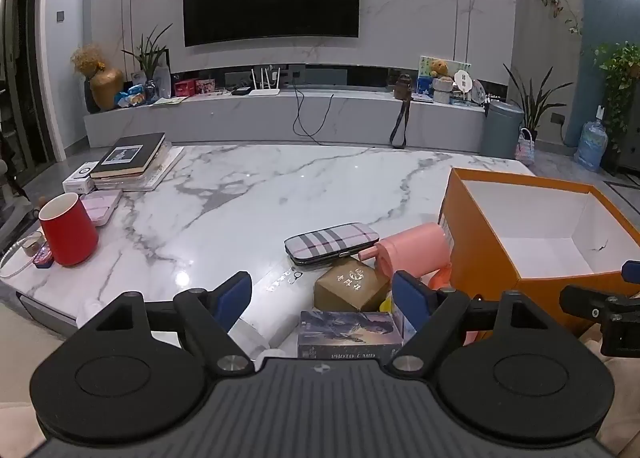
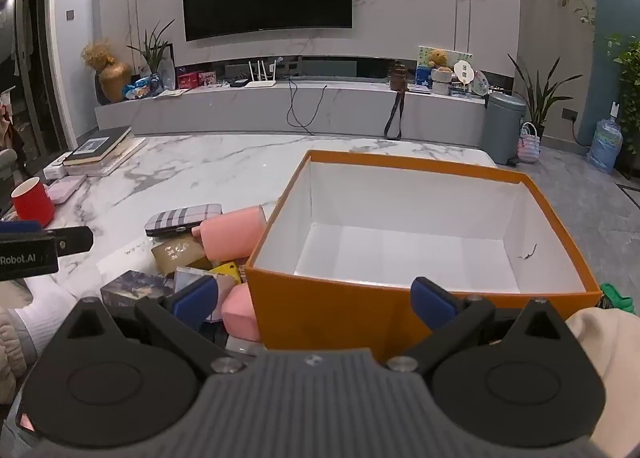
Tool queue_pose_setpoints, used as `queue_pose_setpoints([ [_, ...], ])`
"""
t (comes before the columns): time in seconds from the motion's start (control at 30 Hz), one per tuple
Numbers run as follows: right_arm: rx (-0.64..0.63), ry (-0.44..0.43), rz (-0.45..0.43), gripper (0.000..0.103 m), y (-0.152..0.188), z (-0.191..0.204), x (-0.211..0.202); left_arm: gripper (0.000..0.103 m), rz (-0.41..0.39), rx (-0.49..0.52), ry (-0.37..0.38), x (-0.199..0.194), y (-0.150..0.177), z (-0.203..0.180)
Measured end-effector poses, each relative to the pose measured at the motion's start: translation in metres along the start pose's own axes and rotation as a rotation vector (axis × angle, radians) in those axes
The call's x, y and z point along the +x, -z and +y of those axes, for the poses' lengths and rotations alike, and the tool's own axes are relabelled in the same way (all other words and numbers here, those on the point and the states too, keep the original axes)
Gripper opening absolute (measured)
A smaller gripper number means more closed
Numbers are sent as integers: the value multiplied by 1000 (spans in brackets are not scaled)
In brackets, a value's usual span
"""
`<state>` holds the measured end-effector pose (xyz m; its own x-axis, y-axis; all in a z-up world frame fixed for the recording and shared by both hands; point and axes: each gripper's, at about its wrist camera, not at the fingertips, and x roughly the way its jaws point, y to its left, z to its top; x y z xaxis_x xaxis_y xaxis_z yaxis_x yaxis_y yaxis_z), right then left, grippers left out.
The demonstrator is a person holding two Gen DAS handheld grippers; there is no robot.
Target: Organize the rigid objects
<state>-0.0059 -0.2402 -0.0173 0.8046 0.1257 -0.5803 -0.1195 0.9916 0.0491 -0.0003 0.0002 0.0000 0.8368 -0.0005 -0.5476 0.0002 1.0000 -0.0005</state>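
- The left gripper [image 1: 322, 298] has its jaws spread wide with nothing between the pads; it hangs over the near edge of the table [image 1: 248, 194], angled down at the pile.
- The right gripper [image 2: 316, 298] also stands wide and empty, aimed at the near wall of the orange box [image 2: 320, 298], whose white inside holds no objects.
- The pile lies at lower centre of the left view, just left of the box: a plaid case [image 1: 332, 242], a pink case [image 1: 414, 250], a brown box [image 1: 352, 288] and a photo-card box [image 1: 350, 332].
- The brown box sits straight ahead between the left jaws, and the photo-card box lies nearest them, its long side across the frame.
- In the right view the pile sits at lower left, off that gripper's line.
- My judgement: the left hand is nearer and better placed for the first pick; the box lies to its right.
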Motion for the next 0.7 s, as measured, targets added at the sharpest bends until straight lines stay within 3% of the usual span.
queue_pose_setpoints([
  [0.7,3,17,29,101,0,-1,5,94,16,20,-1,2,5,0],
])
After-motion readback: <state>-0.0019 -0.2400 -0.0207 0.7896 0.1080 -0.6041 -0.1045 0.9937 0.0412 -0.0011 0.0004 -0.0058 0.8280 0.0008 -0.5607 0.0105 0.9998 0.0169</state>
